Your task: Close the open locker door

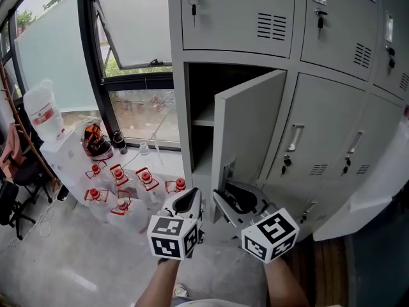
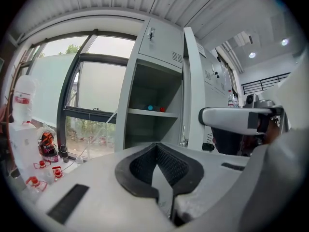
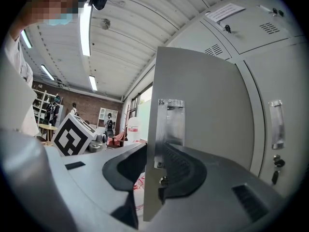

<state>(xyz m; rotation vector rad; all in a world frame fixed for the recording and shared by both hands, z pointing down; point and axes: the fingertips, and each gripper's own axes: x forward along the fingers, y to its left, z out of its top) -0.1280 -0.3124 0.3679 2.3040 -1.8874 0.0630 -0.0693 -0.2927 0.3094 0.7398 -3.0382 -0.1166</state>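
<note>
Two grippers sit low in the centre of the head view, each with a marker cube point(image 1: 174, 236) at its near end; the forearms behind them are cut off by the bottom edge. The right gripper point(image 1: 229, 196) point(image 3: 155, 151) is closed on the free edge of the locker door point(image 1: 249, 126) point(image 3: 203, 110). In its own view the thin edge and a metal latch plate point(image 3: 170, 122) stand between the dark pads, and the edge hides much of the left-hand pad. The left gripper point(image 1: 192, 197) point(image 2: 155, 146) is just beside it, apart from the door, its pads together with nothing between them. The door stands half open at the centre of the frame, and its lower corner is hidden behind the right gripper. Inside, the locker is dark in the head view. The left gripper view shows a shelf point(image 2: 145, 112) with a small blue and a small red object point(image 2: 150, 108), too small to identify. At lower left, red-capped jugs point(image 1: 121, 184) stand on the floor below a window point(image 1: 134, 24).
</note>
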